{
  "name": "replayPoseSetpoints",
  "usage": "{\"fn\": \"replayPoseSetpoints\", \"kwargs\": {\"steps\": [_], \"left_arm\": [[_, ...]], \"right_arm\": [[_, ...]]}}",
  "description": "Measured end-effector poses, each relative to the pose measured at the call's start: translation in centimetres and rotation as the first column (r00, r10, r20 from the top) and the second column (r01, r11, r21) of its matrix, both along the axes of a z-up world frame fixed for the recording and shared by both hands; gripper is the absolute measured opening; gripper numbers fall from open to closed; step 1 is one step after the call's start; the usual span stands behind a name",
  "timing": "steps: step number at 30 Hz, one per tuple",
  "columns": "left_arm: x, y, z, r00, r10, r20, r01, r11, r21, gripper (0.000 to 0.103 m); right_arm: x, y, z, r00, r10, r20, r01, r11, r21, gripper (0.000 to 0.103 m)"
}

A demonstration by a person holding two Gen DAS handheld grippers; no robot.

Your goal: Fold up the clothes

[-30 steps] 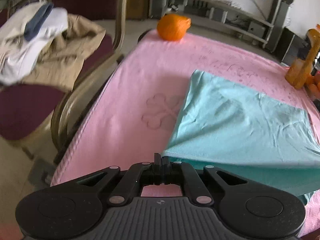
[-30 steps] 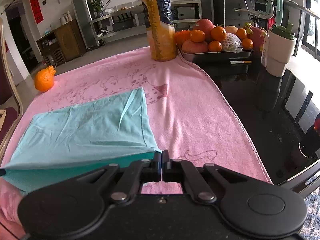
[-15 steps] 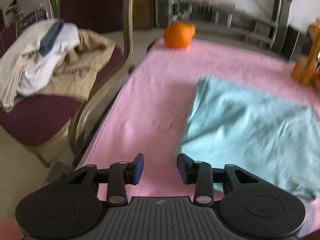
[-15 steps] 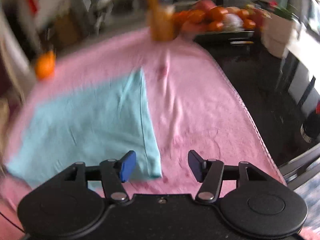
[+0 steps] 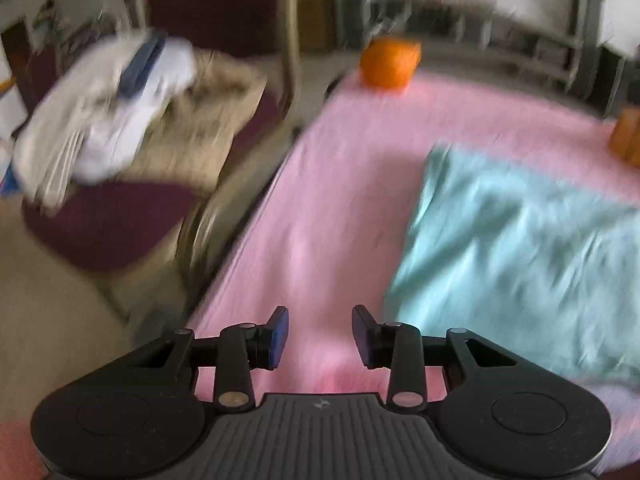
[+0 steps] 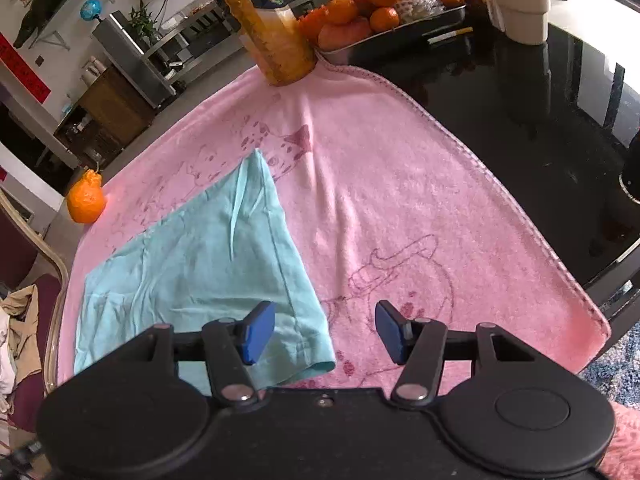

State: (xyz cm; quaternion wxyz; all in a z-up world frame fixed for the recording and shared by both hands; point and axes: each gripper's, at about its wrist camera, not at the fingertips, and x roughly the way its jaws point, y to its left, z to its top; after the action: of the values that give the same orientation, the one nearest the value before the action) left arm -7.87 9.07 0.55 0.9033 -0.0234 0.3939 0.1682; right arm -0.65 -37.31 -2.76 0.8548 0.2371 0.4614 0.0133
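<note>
Both my tools, left [image 5: 320, 334] and right [image 6: 325, 330], gape empty; the teal garment [image 6: 200, 264] lies folded flat on the pink towel [image 6: 400, 200]. Left view, blurred, alone shows the clothes pile [image 5: 120, 120] at 10 o'clock. Right view alone shows the fruit tray [image 6: 392, 32] at 1 o'clock on the counter [image 6: 560, 120].

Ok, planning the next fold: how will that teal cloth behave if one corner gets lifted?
The teal cloth will probably go floppy and drape; creases show across it. It looks thin and light. It may drag on the fuzzy pink towel rather than slide.
</note>
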Motion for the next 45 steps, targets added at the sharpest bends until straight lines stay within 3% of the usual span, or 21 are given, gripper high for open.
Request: {"fn": "replayPoseSetpoints", "kwargs": {"steps": [1,3,4,6,11,13,15,17,19,22,25,29,35,38,39,40,45], "left_arm": [[0.6,0.0,0.4,1.0,-0.02,0.015,0.02,1.0,0.001,0.035],[2.3,-0.3,0.8,0.998,-0.061,0.022,0.061,0.998,-0.003,0.034],[3.1,-0.4,0.8,0.997,-0.078,0.023,0.078,0.997,-0.006,0.033],[3.3,-0.5,0.2,0.996,-0.083,0.012,0.083,0.996,-0.023,0.022],[3.9,-0.7,-1.3,0.996,-0.093,-0.014,0.092,0.994,-0.06,0.022],[3.6,-0.7,-1.3,0.997,-0.077,-0.013,0.076,0.997,-0.026,0.022],[3.3,-0.4,-1.3,0.998,-0.063,-0.011,0.063,0.998,-0.017,0.022],[3.0,-0.3,-1.3,0.998,-0.055,-0.017,0.054,0.998,-0.022,0.022],[3.0,-0.3,-1.5,0.998,-0.056,-0.026,0.056,0.998,-0.031,0.022],[2.9,-0.4,-1.5,0.998,-0.062,-0.026,0.061,0.997,-0.037,0.022],[3.0,-0.6,-1.7,0.996,-0.078,-0.032,0.077,0.996,-0.045,0.022],[3.1,-2.1,-2.1,0.981,-0.184,-0.056,0.18,0.981,-0.068,0.023],[2.9,-3.9,-2.6,0.959,-0.275,-0.074,0.274,0.961,-0.018,0.028],[2.9,-3.5,-2.7,0.964,-0.256,-0.073,0.255,0.967,-0.018,0.028],[2.9,-3.3,-2.7,0.967,-0.245,-0.073,0.245,0.969,-0.021,0.028],[2.9,-3.1,-2.7,0.97,-0.234,-0.072,0.233,0.972,-0.025,0.028],[3.2,-1.4,-2.4,0.987,-0.152,-0.062,0.147,0.987,-0.069,0.029]], "right_arm": [[0.1,0.0,-0.1,1.0,0.0,-0.005,0.0,1.0,0.002,0.054],[0.3,0.1,-0.6,1.0,-0.006,-0.019,0.006,1.0,0.007,0.037],[0.5,0.0,-0.8,0.999,-0.012,-0.031,0.012,1.0,0.014,0.033],[0.7,-0.2,-1.4,0.998,-0.028,-0.054,0.029,0.999,0.032,0.032],[1.2,-0.5,-2.7,0.992,-0.055,-0.112,0.065,0.994,0.09,0.032],[1.2,-0.2,-2.9,0.993,-0.037,-0.113,0.049,0.993,0.108,0.032],[1.1,1.1,-2.2,0.997,0.017,-0.072,-0.013,0.999,0.048,0.032],[0.8,3.2,-1.4,0.996,0.082,-0.035,-0.085,0.992,-0.094,0.03],[0.7,4.8,-1.4,0.99,0.136,-0.034,-0.14,0.969,-0.201,0.019],[0.6,4.7,-1.5,0.991,0.13,-0.034,-0.134,0.973,-0.188,0.017],[0.2,2.7,-0.6,0.998,0.054,0.035,-0.051,0.994,-0.093,0.018],[0.4,2.4,-1.0,0.998,0.066,0.018,-0.066,0.997,-0.033,0.018],[1.4,4.3,-2.0,0.991,0.126,-0.055,-0.133,0.981,-0.141,0.019],[1.4,5.0,-2.3,0.987,0.138,-0.077,-0.151,0.968,-0.203,0.015],[1.3,5.1,-2.3,0.987,0.138,-0.076,-0.152,0.964,-0.22,0.002],[1.1,5.0,-2.3,0.988,0.138,-0.072,-0.151,0.96,-0.234,0.0],[0.4,3.7,-0.8,0.994,0.105,0.012,-0.1,0.97,-0.222,0.0]]}}
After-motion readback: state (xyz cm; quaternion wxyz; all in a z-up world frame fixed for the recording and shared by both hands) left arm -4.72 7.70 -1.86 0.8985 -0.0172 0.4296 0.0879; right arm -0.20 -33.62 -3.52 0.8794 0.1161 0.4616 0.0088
